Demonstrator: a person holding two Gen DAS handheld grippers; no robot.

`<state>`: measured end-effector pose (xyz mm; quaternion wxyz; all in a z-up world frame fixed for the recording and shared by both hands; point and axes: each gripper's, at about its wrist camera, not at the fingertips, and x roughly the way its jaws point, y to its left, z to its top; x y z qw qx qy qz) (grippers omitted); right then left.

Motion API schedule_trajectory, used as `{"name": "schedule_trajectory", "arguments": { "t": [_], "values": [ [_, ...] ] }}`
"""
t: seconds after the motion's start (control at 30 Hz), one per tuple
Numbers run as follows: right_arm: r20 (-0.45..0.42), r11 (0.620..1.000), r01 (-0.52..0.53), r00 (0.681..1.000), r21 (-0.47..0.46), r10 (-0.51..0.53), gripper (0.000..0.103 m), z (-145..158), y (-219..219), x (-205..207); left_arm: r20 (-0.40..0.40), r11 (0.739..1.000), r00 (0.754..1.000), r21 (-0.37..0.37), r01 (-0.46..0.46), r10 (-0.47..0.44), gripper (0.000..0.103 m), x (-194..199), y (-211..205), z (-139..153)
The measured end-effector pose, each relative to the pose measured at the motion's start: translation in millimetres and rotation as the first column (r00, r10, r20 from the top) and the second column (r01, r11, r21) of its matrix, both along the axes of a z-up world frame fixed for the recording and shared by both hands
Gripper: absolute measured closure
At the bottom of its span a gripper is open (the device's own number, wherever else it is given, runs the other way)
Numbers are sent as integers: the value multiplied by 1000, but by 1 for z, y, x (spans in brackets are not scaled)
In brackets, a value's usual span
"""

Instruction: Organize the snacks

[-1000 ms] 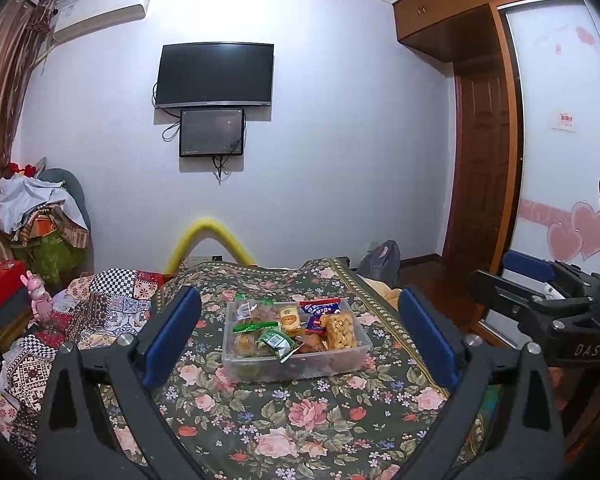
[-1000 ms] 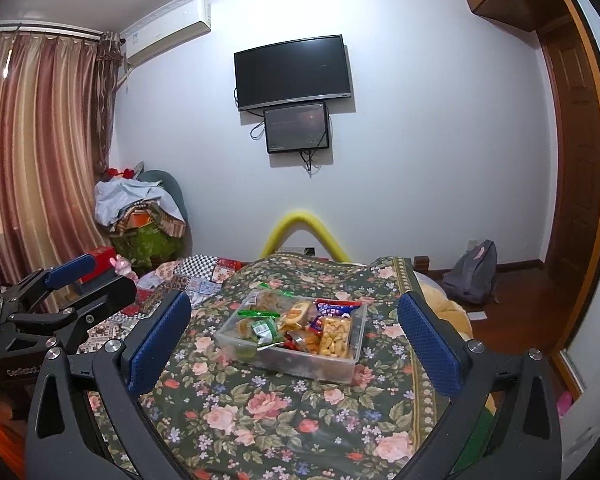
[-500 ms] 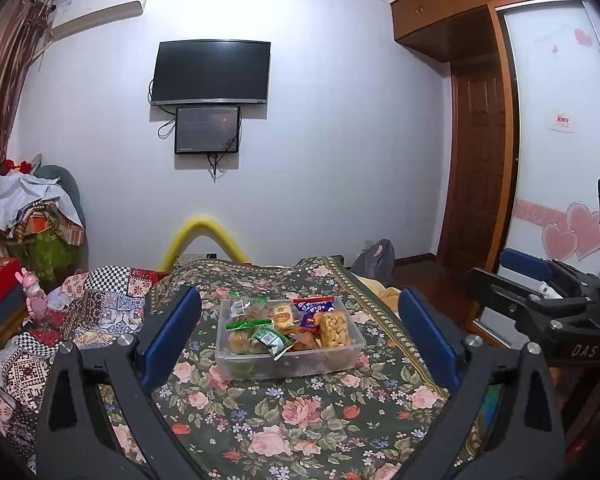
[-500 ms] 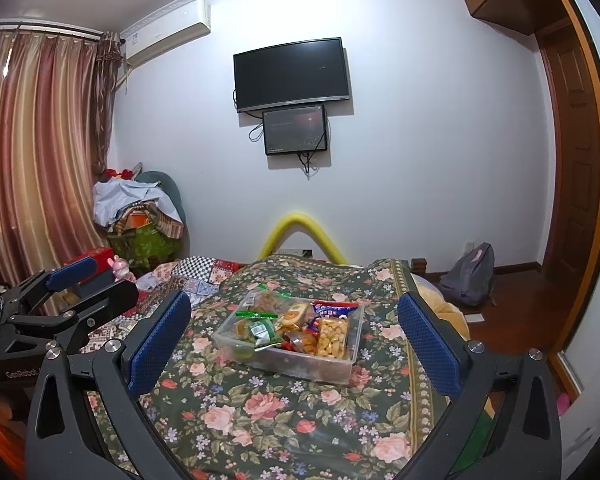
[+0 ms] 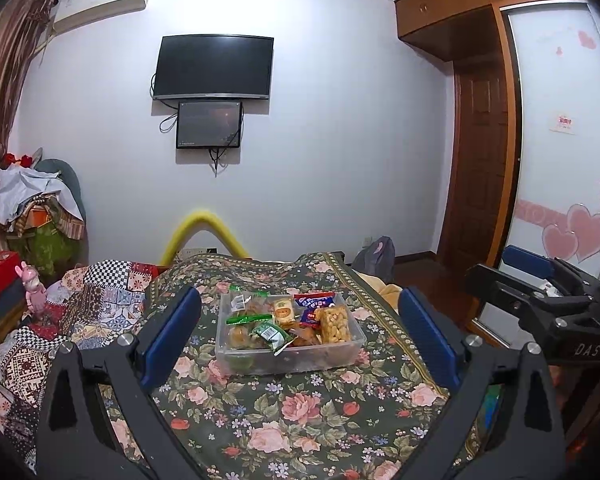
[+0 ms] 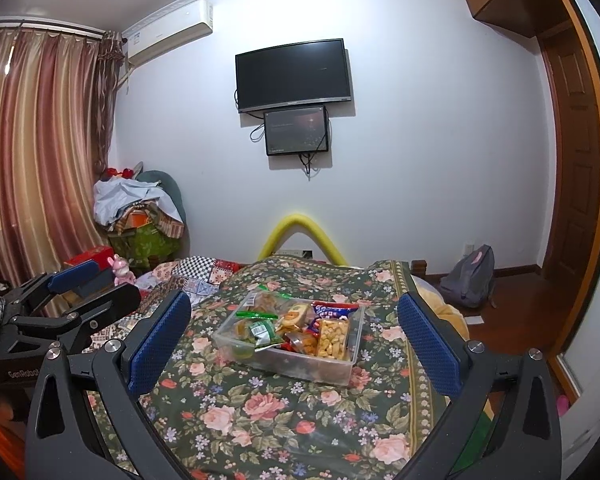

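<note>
Both tools have drifted back a touch over the last second, so the clear plastic snack box now sits a little lower and nearer mid-frame in each wrist view. It rests on the floral bedspread, well ahead of both tools at about 12 o'clock, heaped with wrapped snacks: a green packet at its near left, a peanut brittle bar at its right, a blue-and-red wrapper toward the back.

Left tool is spread wide and holds nothing; right tool is likewise wide and empty, off at the left tool's 3 o'clock.

Risk, as I judge it: the packets are piled loosely and overlap, so a pinch on one may drag a neighbour out or crush the brittle. Soft bedding under the box could let it tip or slide if pushed from one side.

Room is good at 6 o'clock, where bare bedspread lies in front of the box. At 3 o'clock the bed edge falls away to the wooden floor; at 9 o'clock a patchwork quilt bunches up
</note>
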<state>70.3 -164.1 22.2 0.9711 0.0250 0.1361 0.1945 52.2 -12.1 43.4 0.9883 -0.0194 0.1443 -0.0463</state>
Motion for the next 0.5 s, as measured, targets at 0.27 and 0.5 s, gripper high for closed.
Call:
{"name": "schedule_trajectory", "arguments": {
  "t": [0.27, 0.5],
  "values": [
    [4, 1000, 4, 1000, -3, -4, 0, 1, 0, 1, -7, 1000, 1000, -2, 10, -10, 3, 1, -3, -2],
    [3, 1000, 6, 1000, -4, -6, 0, 2, -1, 2, -15, 1000, 1000, -5, 17, -17, 3, 2, -3, -4]
  ]
}}
